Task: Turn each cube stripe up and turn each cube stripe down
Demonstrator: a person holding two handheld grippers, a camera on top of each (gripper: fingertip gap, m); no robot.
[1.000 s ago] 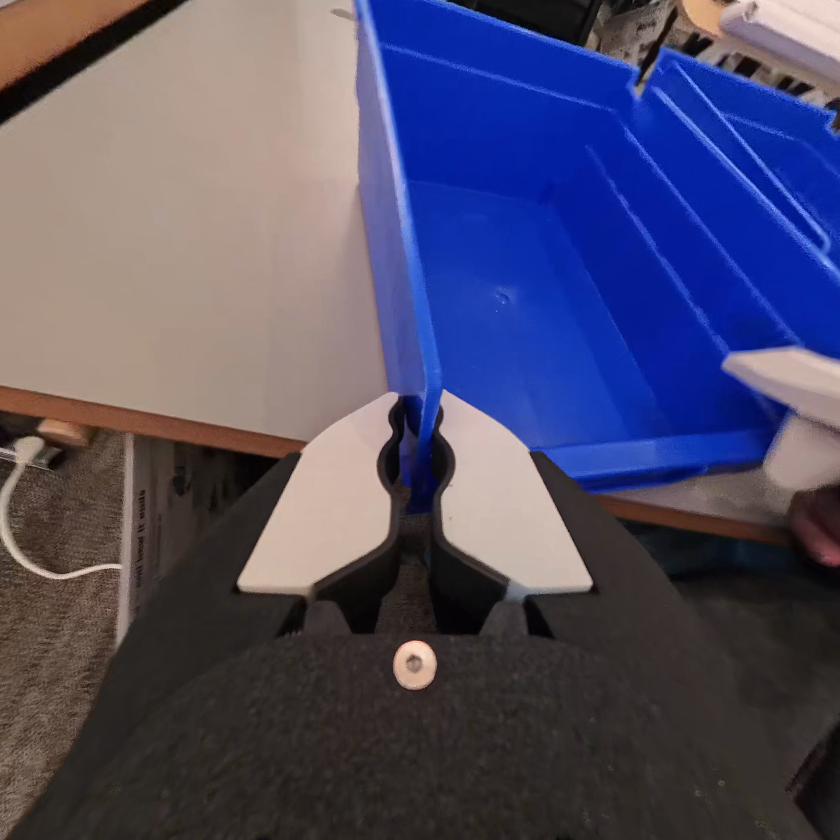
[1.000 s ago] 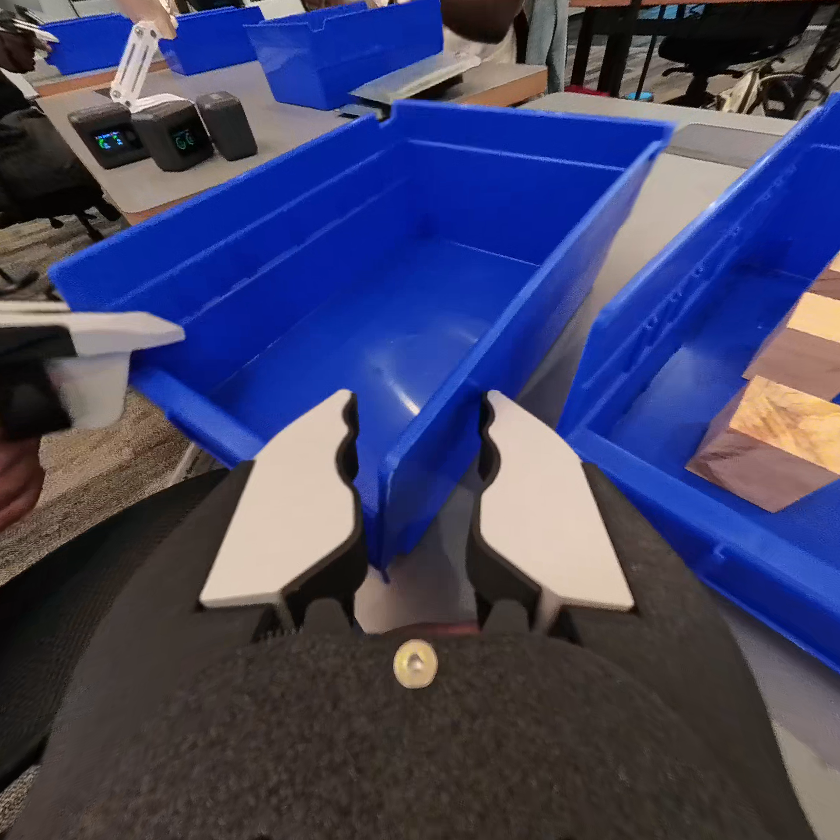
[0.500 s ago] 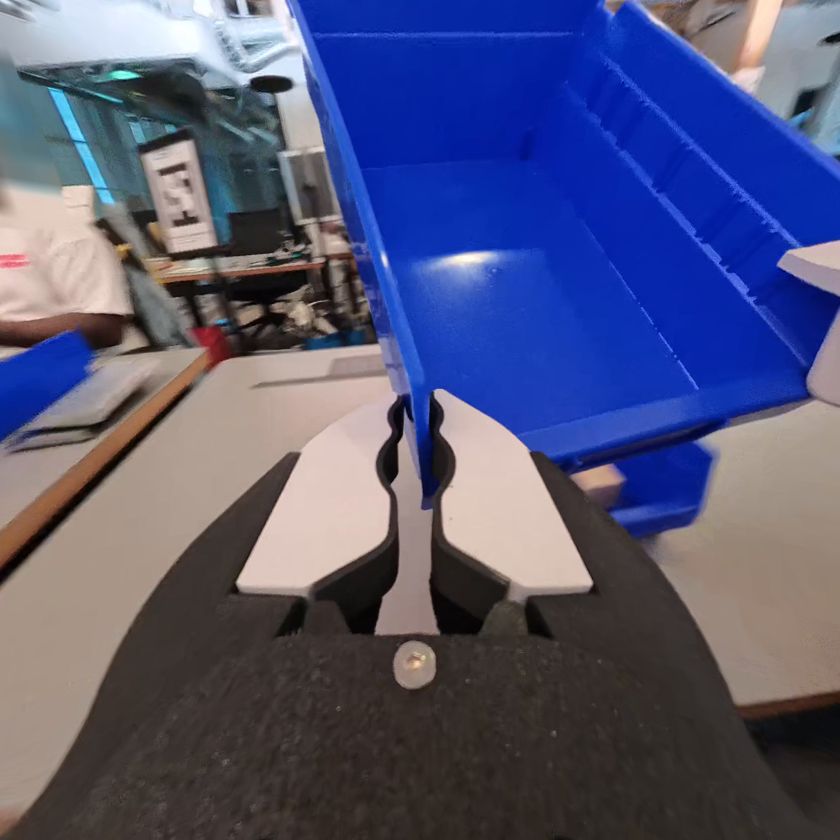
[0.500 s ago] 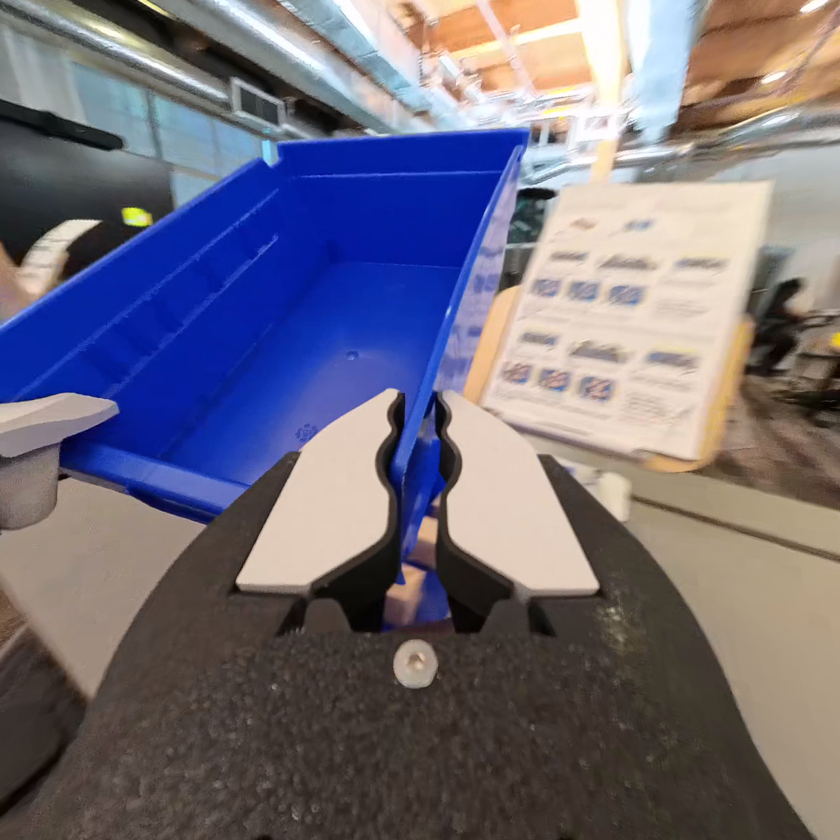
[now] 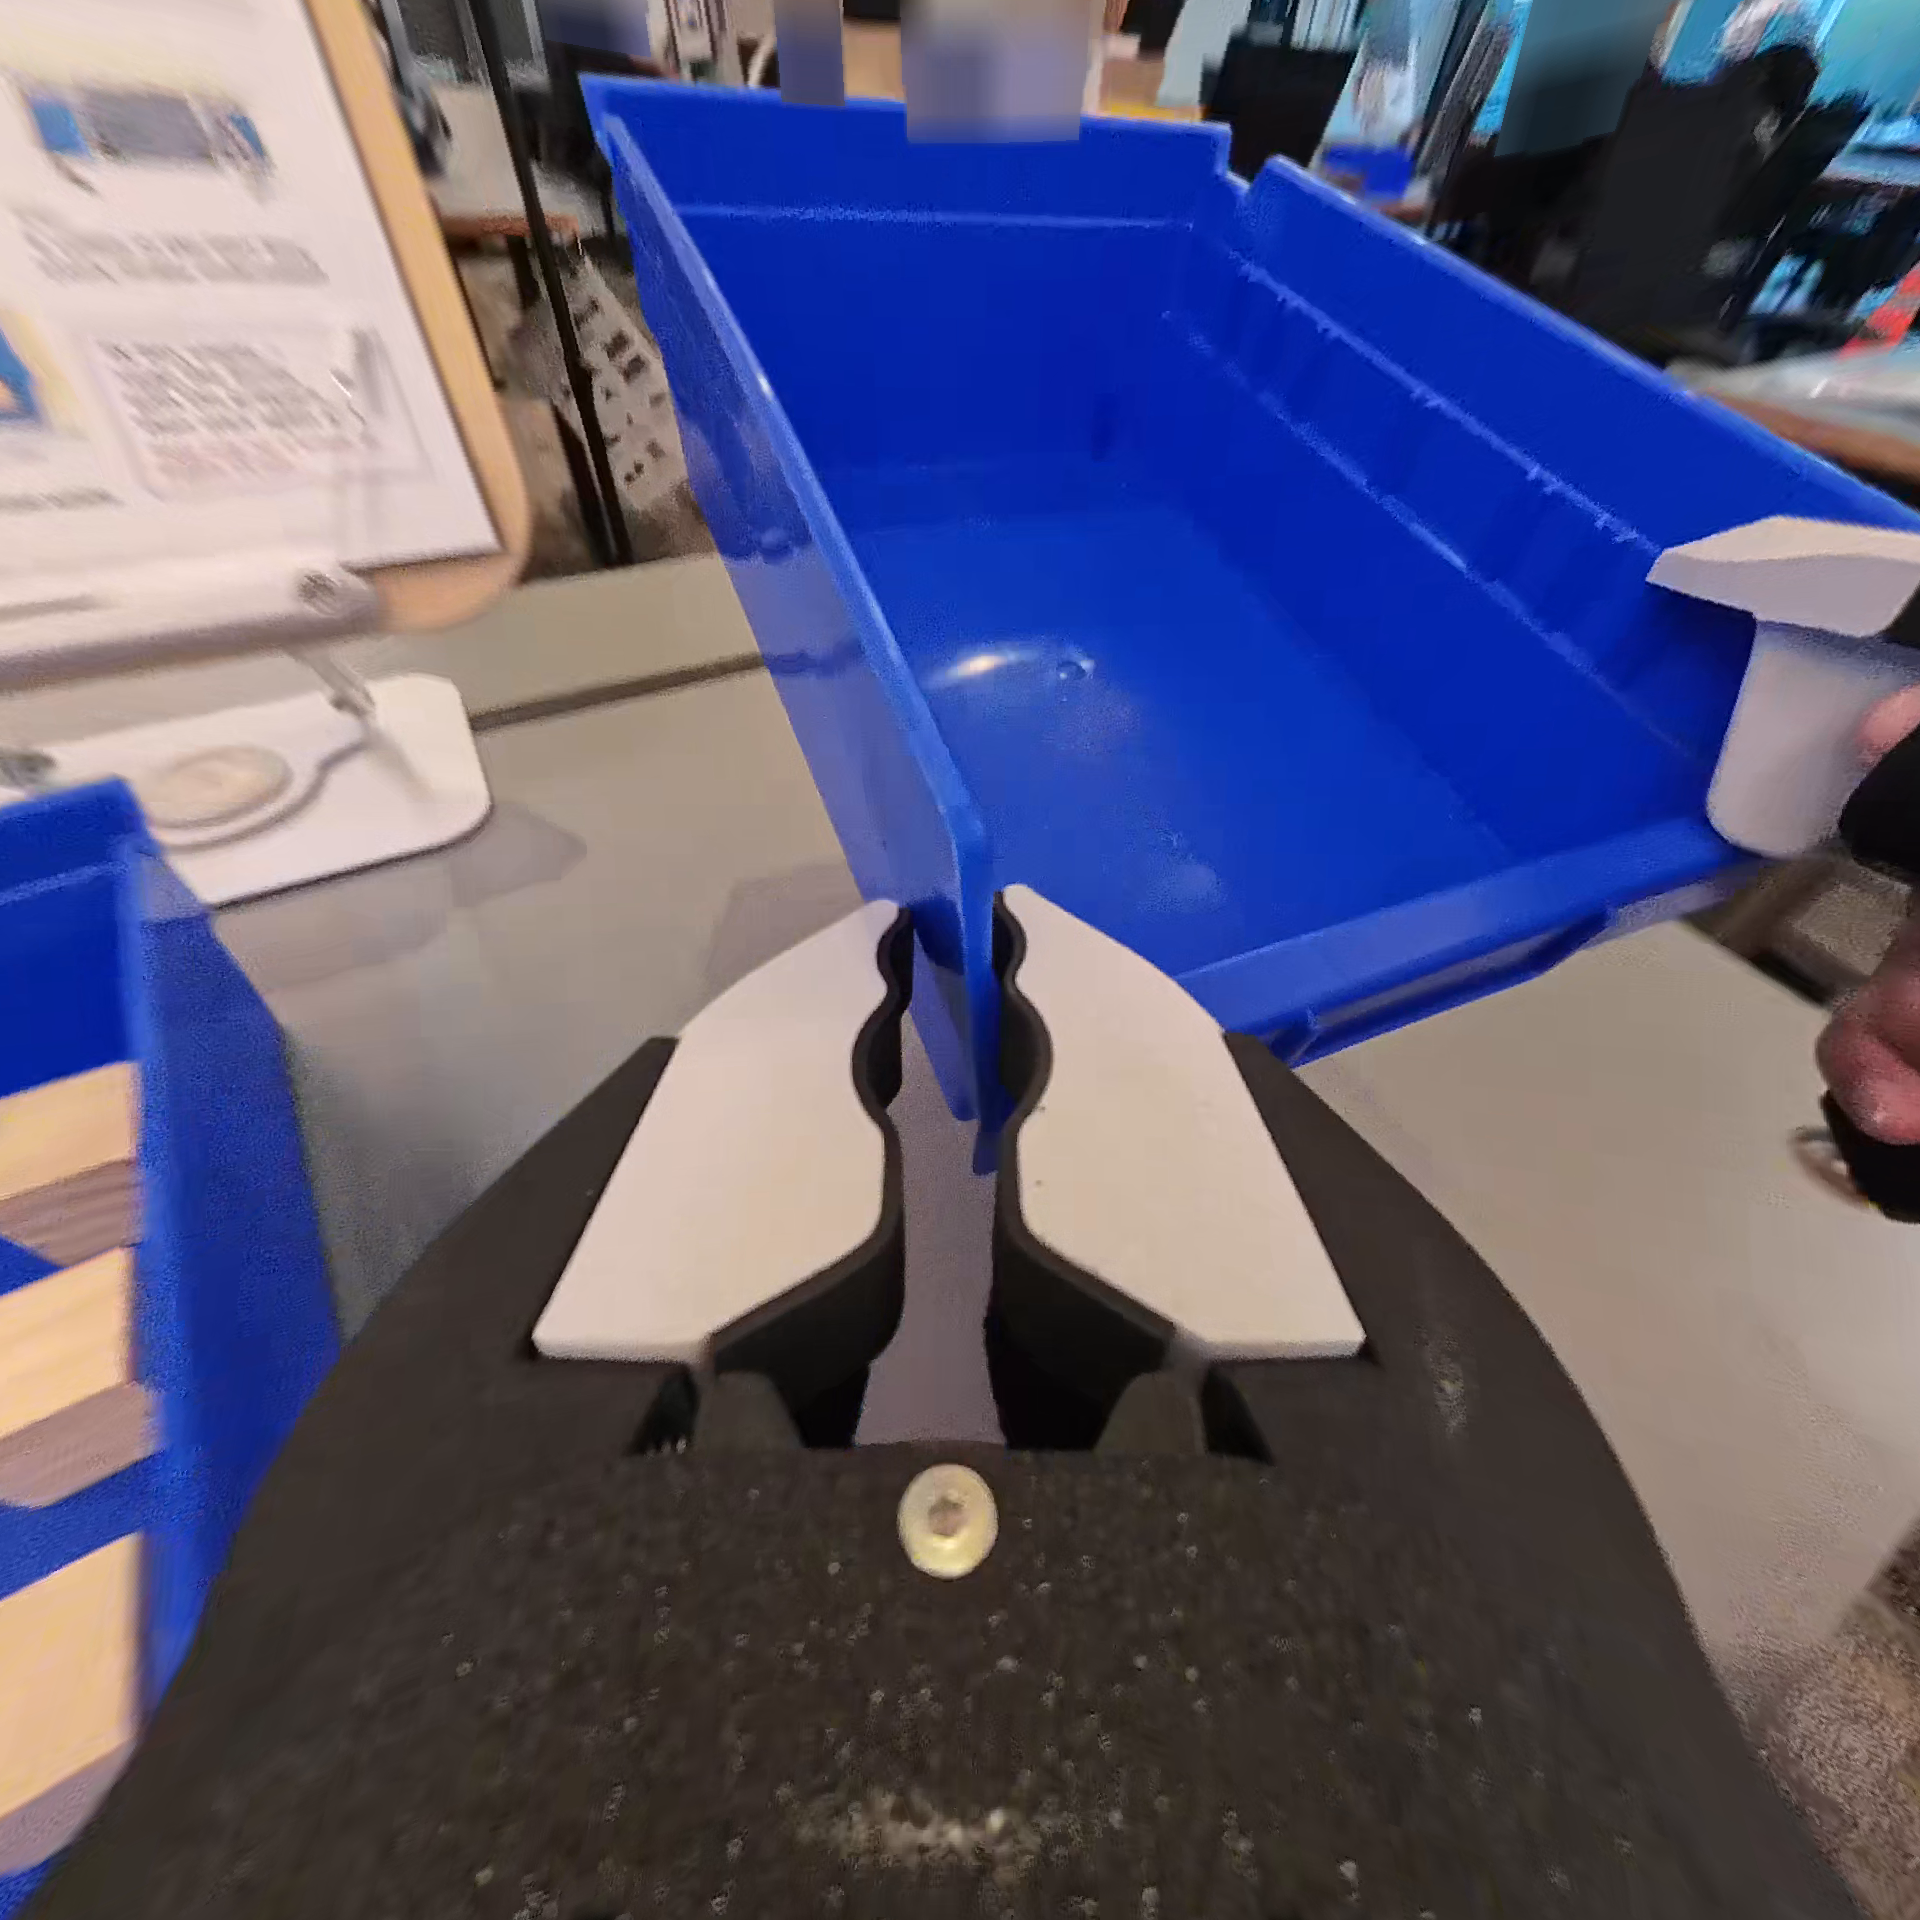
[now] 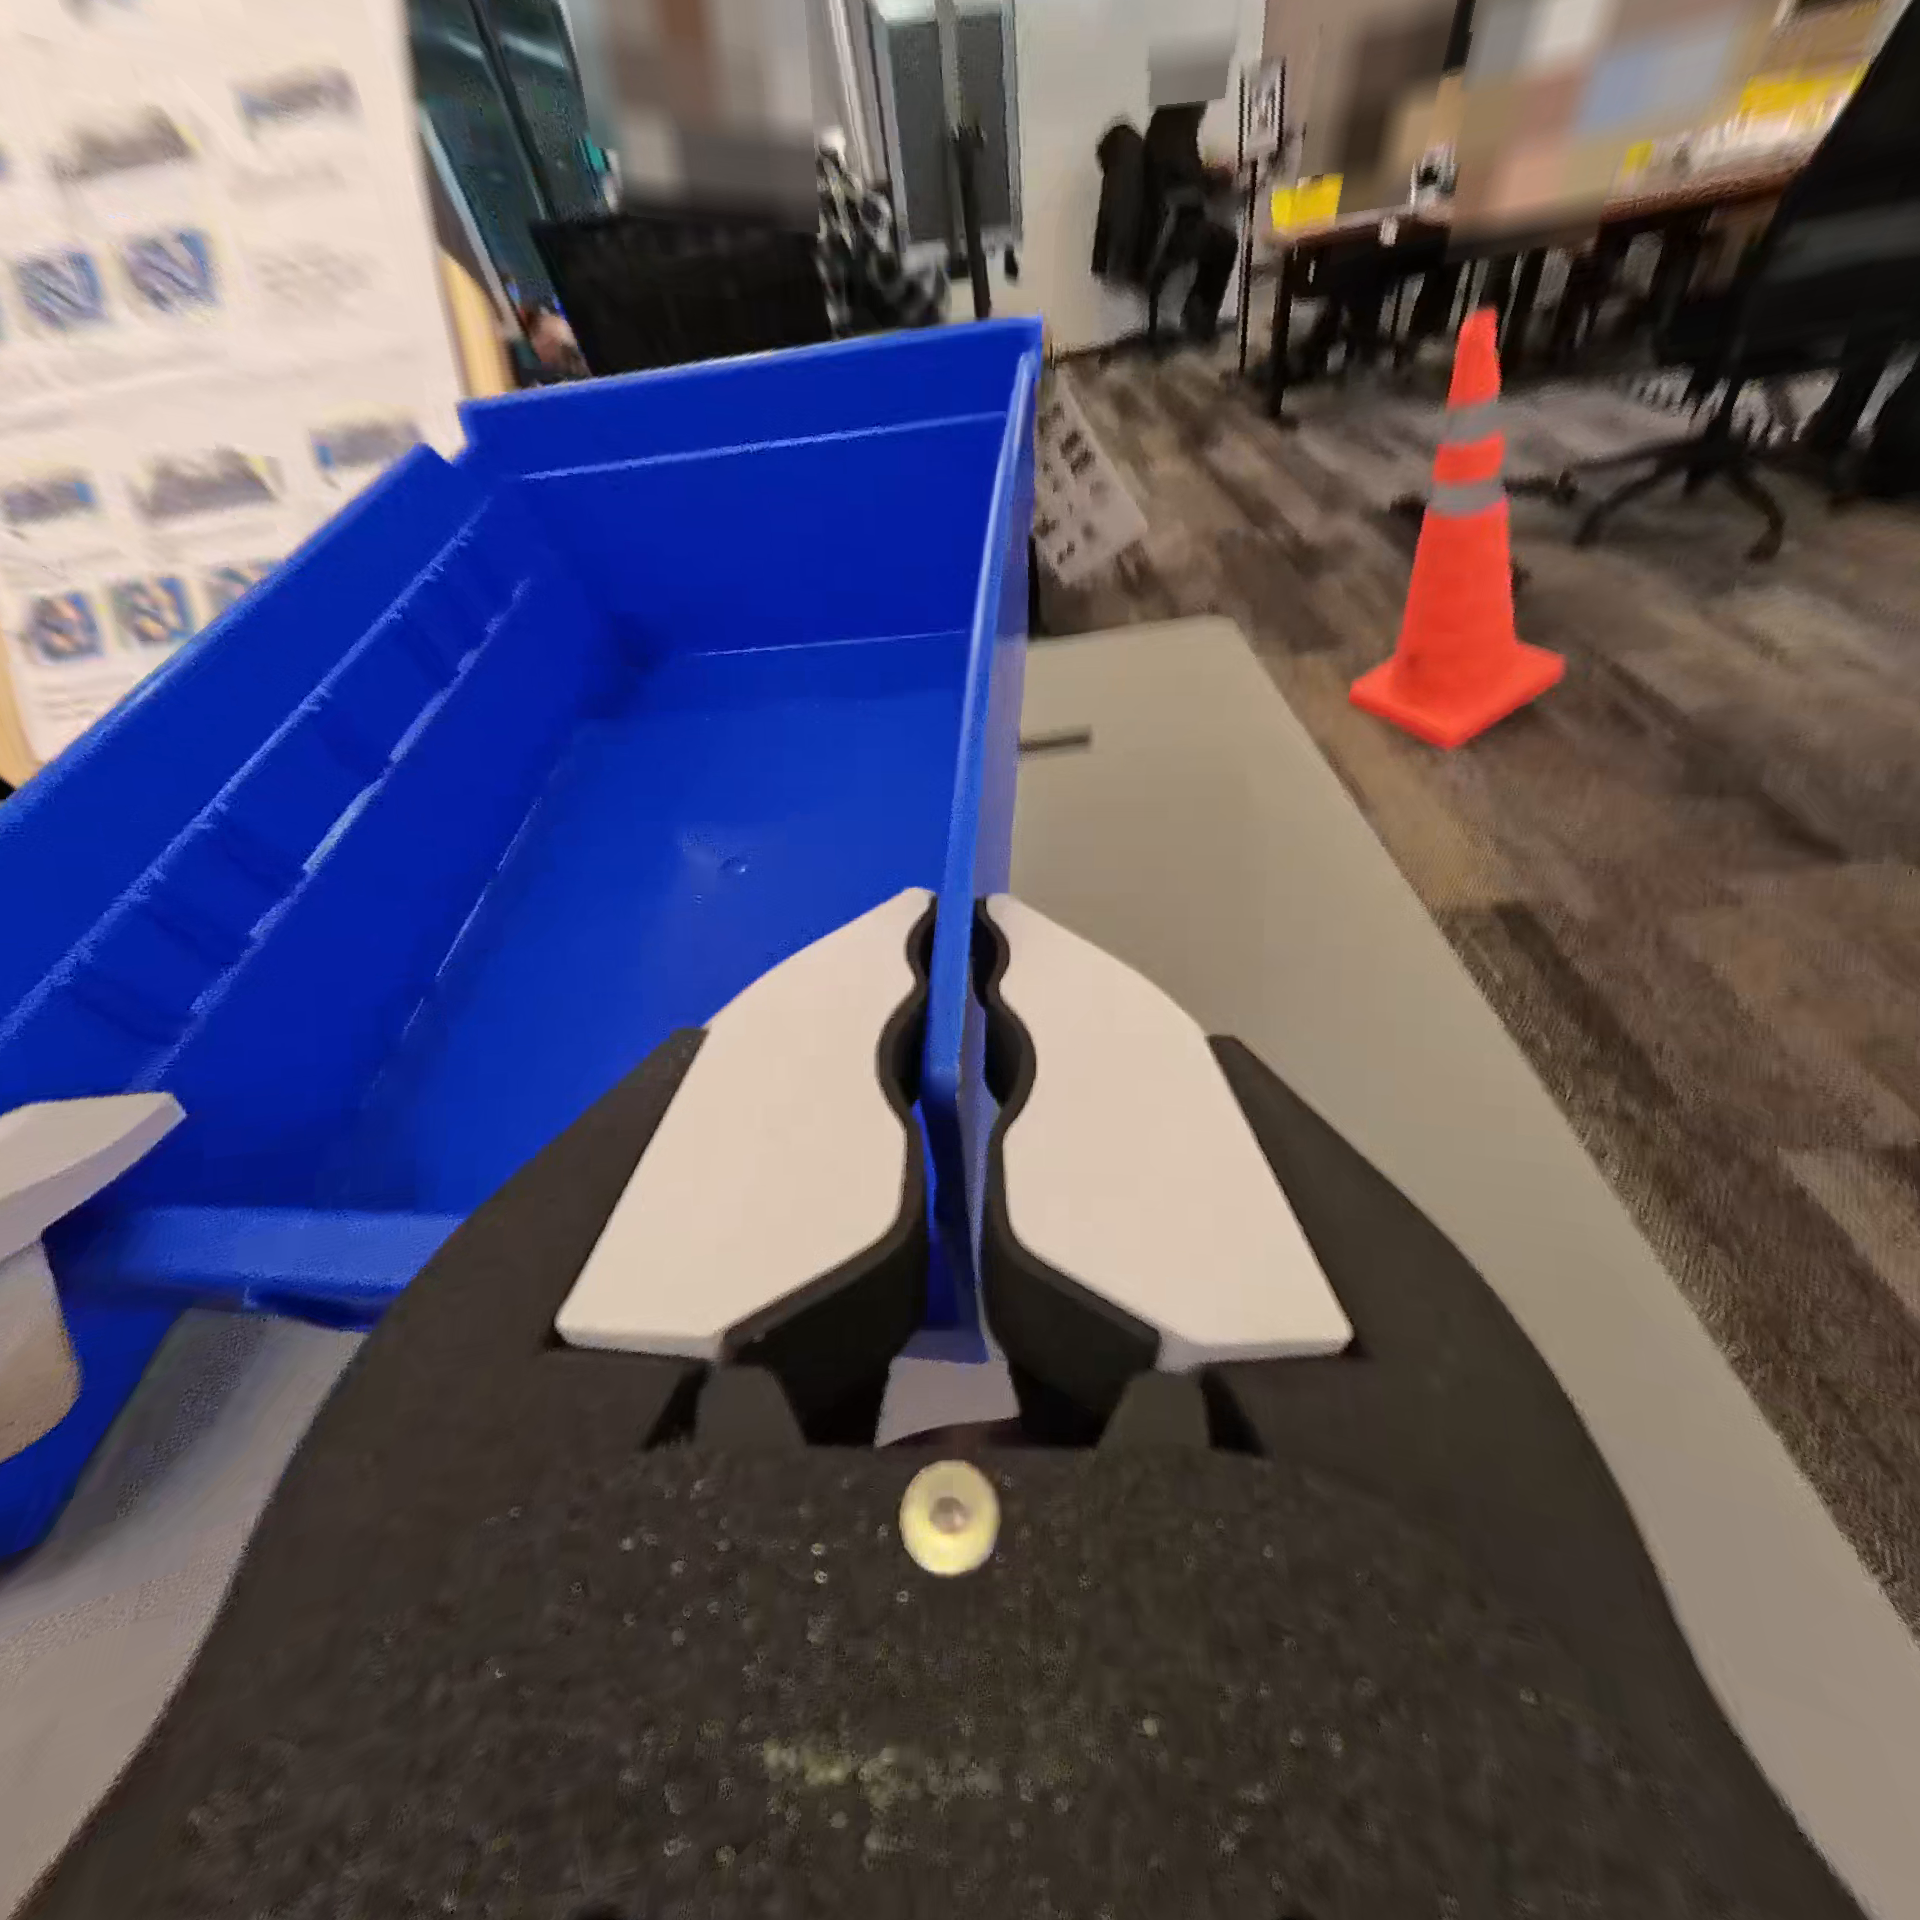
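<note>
An empty blue bin (image 5: 1195, 665) is held up off the grey table between both grippers. My left gripper (image 5: 951, 925) is shut on the bin's left wall. My right gripper (image 6: 956, 909) is shut on the bin's right wall (image 6: 982, 727); it also shows at the right edge of the left wrist view (image 5: 1808, 675). The left gripper's finger shows at the left edge of the right wrist view (image 6: 62, 1153). A second blue bin (image 5: 197, 1091) sits low at the left of the left wrist view, holding striped wooden cubes (image 5: 62, 1299), light and dark bands, blurred.
A printed board on a white stand (image 5: 208, 312) is on the table behind. The grey table (image 6: 1195, 831) ends at the right, with carpet and an orange cone (image 6: 1460, 561) beyond. A hand (image 5: 1870, 1049) holds the right gripper. Desks and chairs stand far back.
The right gripper closed on the bin's wall, and both grippers lifted the empty bin off the table and swung it round; the cube bin now lies to the left.
</note>
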